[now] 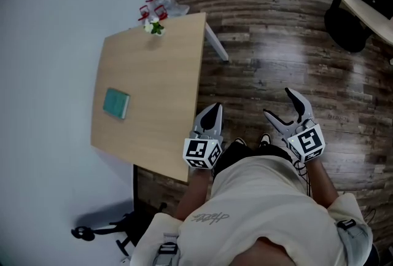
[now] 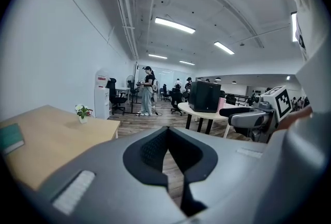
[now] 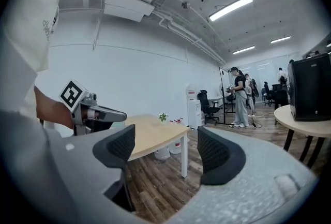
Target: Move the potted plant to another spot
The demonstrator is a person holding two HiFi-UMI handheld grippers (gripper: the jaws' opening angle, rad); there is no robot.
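**Relocation not begun**

The small green potted plant (image 1: 156,28) is found untouched at the far corner of the pale wooden table (image 1: 153,86). The left gripper (image 1: 210,116) is held closed, the right gripper (image 1: 277,103) spread and empty. Approach, grasp and transfer are judged outstanding.

Matt wood tbl (image 1: 153,74), glossy flr (image 1: 276,43)

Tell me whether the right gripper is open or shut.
Open. The right gripper shows its jaws wide apart, with nothing held between them.
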